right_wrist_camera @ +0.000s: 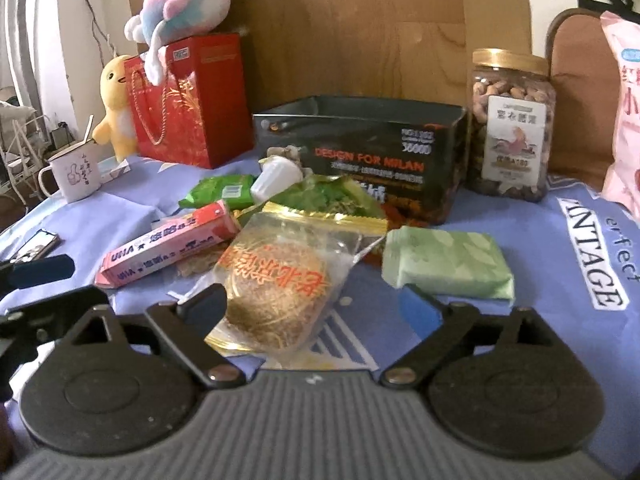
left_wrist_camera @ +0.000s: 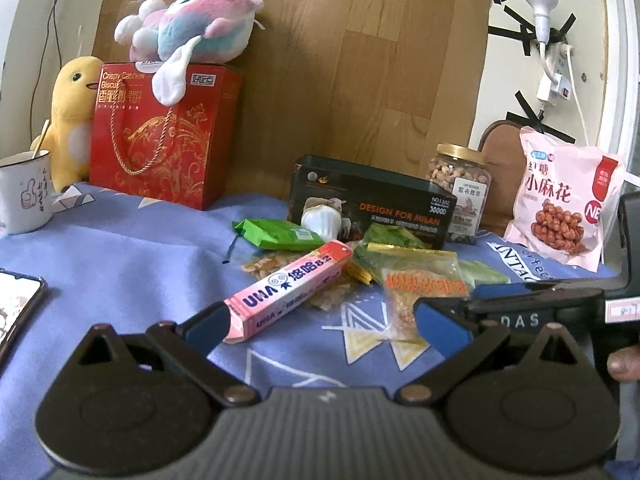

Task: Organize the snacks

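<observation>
Candy box point(left_wrist_camera: 288, 290) flat, long axis diagonal, near-left to far-right.

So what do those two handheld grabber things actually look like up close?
Both look alike: the left gripper and right gripper each have a grey ribbed body, two round black discs, black hinged linkage bars with metal rivets, and blue-padded fingers. White lettering marks the right gripper's side.

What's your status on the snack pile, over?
Both grippers open, left gripper and right gripper empty. Clear snack packet lies between right jaws, ungripped. Pink candy box near left fingers. Black tin behind, nothing blocking.
</observation>
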Demonstrator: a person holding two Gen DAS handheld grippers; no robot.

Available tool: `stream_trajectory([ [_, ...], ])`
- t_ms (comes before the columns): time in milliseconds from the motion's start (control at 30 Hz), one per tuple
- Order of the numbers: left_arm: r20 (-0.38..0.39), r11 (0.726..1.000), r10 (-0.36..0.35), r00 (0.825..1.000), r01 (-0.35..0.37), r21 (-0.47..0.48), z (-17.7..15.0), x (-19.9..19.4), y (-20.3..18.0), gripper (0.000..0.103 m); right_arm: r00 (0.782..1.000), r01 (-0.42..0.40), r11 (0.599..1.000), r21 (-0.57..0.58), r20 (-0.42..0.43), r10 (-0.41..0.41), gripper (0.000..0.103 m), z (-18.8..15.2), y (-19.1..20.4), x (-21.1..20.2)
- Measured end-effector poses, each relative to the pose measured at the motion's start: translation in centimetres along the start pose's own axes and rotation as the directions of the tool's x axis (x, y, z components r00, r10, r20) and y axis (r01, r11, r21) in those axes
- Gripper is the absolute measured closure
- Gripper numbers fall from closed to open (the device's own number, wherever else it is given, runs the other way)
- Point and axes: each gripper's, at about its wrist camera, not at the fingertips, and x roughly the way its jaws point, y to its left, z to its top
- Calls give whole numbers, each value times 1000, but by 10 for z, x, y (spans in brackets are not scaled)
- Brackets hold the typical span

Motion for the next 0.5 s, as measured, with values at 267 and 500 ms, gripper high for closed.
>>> stream_trajectory([
  [267, -7, 999, 4, 1000, -4, -44, 2, 2, 6, 0, 996, -76, 996, -40, 32, 77, 51, -2, 5, -8],
  [500, -34, 996, 0, 999, -3, -86, 3, 7, 14, 0, 990, -135, 990, -27, 45, 136, 62, -14, 0, -32],
])
